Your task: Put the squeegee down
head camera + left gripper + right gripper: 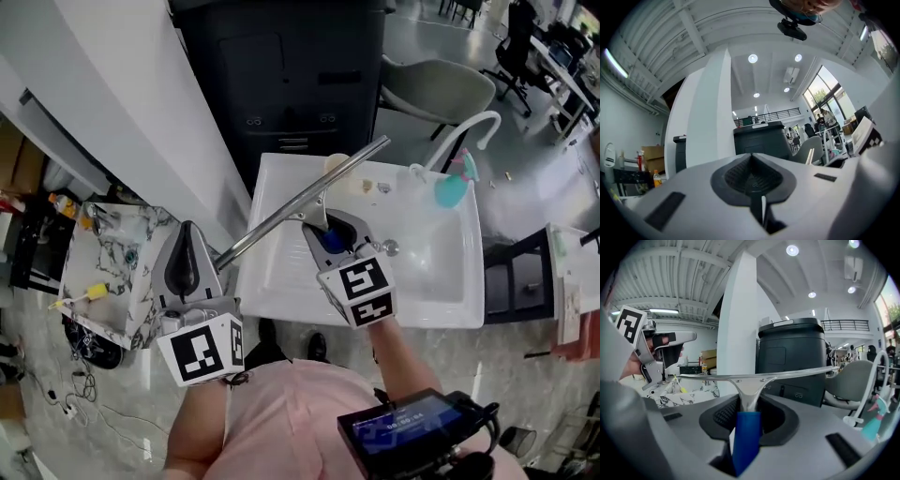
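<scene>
Squeegee (291,208): blue handle clamped in right gripper (330,236); blade bar held level above the white sink (441,272) (clear of the rim, ready for set-down).
Left gripper (187,267): jaws together, empty, off to the side.

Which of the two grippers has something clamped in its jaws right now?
The right gripper: its jaws are closed on the blue handle of the squeegee. The left gripper has its jaws together with nothing between them.

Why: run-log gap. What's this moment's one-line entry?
right gripper: shut on squeegee | left gripper: shut, empty | squeegee over sink, not down
</scene>
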`<act>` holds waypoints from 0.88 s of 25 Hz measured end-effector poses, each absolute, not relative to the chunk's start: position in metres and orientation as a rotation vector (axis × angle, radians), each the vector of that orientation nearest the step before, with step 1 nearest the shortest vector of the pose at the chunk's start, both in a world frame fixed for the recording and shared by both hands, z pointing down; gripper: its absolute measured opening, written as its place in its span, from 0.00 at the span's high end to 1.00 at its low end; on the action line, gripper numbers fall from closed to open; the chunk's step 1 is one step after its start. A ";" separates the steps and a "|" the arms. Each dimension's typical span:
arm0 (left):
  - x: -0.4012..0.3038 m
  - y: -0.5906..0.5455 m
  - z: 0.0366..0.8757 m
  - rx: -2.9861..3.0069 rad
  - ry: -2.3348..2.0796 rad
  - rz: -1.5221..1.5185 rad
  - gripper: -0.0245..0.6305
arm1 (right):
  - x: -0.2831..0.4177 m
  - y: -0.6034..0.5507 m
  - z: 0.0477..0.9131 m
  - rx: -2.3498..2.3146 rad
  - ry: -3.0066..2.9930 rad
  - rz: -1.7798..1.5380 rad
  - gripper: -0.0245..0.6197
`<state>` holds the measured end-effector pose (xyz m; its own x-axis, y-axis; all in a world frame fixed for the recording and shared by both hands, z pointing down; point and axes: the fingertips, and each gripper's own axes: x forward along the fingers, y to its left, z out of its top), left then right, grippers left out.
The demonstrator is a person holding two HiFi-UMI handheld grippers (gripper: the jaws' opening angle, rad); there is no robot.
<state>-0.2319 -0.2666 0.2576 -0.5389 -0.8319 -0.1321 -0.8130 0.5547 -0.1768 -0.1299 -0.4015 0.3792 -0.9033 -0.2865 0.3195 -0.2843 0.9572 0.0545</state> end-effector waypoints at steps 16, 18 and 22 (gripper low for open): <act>-0.268 -0.236 0.311 -1.294 2.775 -0.216 0.95 | -0.160 -0.359 0.481 0.128 -2.610 0.085 0.80; -0.269 -0.234 0.317 -1.293 2.790 -0.226 0.95 | -0.160 -0.355 0.493 0.108 -2.592 0.097 0.80; -0.270 -0.233 0.329 -1.296 2.816 -0.244 0.95 | -0.159 -0.349 0.512 0.076 -2.558 0.122 0.80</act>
<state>-0.2704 -0.2332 0.3287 -0.6521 -0.7573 0.0359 -0.7522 0.6403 -0.1554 -0.1593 -0.3490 0.5118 -0.8349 -0.0280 0.5497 -0.0802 0.9942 -0.0712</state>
